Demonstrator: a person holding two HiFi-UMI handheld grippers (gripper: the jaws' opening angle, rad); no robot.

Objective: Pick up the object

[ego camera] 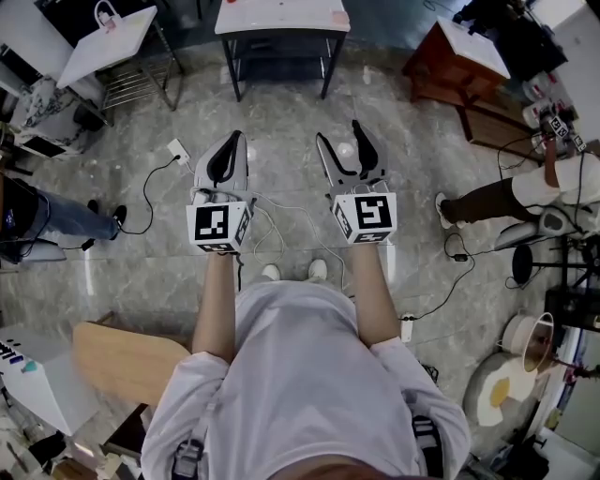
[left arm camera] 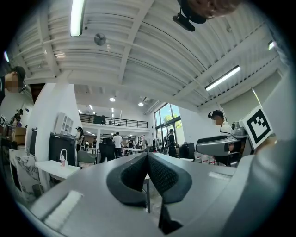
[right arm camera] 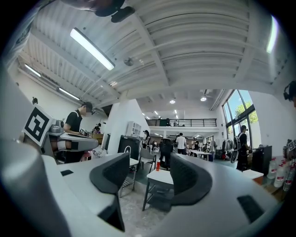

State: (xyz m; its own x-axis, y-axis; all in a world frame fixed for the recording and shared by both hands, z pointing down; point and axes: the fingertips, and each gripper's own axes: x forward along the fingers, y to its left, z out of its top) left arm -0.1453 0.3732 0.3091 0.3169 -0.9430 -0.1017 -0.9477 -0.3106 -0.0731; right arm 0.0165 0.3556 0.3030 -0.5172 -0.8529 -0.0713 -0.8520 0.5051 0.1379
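Floor [ego camera: 281, 187]: grey stone tile. I see open room ahead of both grippers and between them.
Table ahead [ego camera: 281, 19]: dark frame, white top, well beyond both jaw tips. Its far edge is cut off by the head view's top.
Side tables: a white one [ego camera: 108, 42] is far left of the left gripper and a brown one [ego camera: 459, 56] far right of the right gripper. Both are partly cut off.
Left gripper [ego camera: 230, 141]: jaws pressed together, holding nothing.
Right gripper [ego camera: 339, 136]: jaws apart, with only floor and the table showing in the gap.
Cables [ego camera: 272, 225]: white, trailing on the floor beneath the two grippers.
Pale spot [ego camera: 345, 148]: on the floor, seen through the right gripper's gap and too small to identify.
Object: I cannot tell which thing it is or where it lies.
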